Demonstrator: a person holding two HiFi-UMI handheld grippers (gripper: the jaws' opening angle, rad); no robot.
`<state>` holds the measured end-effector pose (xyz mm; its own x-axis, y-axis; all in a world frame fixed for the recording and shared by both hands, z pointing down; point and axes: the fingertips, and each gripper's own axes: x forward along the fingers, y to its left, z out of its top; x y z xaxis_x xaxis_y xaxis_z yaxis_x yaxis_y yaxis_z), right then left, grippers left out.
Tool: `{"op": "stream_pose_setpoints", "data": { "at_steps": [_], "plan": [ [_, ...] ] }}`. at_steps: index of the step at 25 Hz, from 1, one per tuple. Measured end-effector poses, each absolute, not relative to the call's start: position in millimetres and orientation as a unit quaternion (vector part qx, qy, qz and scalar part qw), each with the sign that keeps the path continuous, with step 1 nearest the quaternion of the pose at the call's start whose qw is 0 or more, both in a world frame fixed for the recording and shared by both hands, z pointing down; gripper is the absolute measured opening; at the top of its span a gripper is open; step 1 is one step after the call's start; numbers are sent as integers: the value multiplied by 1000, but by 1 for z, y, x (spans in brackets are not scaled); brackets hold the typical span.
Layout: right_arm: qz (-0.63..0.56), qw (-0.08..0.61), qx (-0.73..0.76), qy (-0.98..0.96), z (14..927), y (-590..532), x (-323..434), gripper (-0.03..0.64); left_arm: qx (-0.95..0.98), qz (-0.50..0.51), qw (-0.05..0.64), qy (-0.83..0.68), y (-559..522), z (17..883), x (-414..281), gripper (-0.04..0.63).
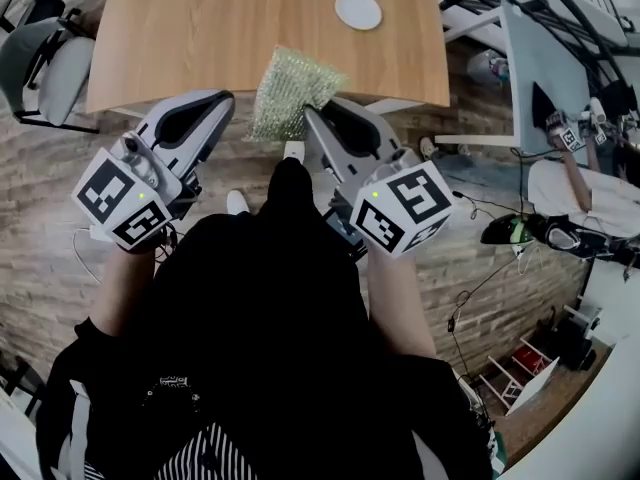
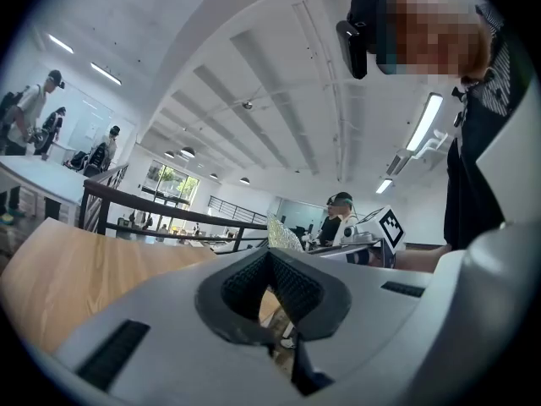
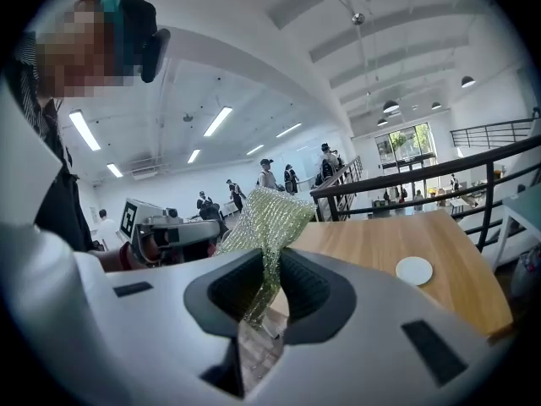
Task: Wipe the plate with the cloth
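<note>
A small white plate [image 1: 358, 10] lies on the far part of the wooden table [image 1: 200, 28]; the right gripper view has the same plate [image 3: 414, 270] at the right. A glittery green-gold cloth [image 1: 290, 90] stands up over the table's near edge, pinched by my right gripper [image 1: 312, 120]. The right gripper view shows the cloth [image 3: 264, 227] running down between the jaws of that gripper [image 3: 270, 269], which is shut on it. My left gripper [image 1: 220, 106] hovers to the left of the cloth, off the table's edge. Its jaws [image 2: 270, 260] meet with nothing held.
A grey chair [image 1: 45, 63] stands left of the table. A white desk and cabled gear [image 1: 560, 118] sit at the right. The floor below is wood plank [image 1: 500, 278]. Railings and several people are far off in the gripper views.
</note>
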<state>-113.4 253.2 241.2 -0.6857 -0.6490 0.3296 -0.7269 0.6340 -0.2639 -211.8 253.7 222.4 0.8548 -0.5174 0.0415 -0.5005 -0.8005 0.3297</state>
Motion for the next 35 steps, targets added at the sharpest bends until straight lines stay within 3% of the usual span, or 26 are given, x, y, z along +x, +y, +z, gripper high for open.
{"op": "stream_pose_setpoints", "data": {
  "at_steps": [13, 21, 35],
  "plan": [
    [180, 98, 309, -929, 222, 131, -59, 49, 941, -5, 146, -304, 141, 188, -120, -8],
    [193, 80, 284, -936, 271, 102, -41, 49, 937, 8, 147, -318, 113, 230, -101, -8],
    [213, 77, 347, -910, 236, 16, 4, 49, 944, 8, 175, -280, 12, 197, -76, -8]
  ]
}}
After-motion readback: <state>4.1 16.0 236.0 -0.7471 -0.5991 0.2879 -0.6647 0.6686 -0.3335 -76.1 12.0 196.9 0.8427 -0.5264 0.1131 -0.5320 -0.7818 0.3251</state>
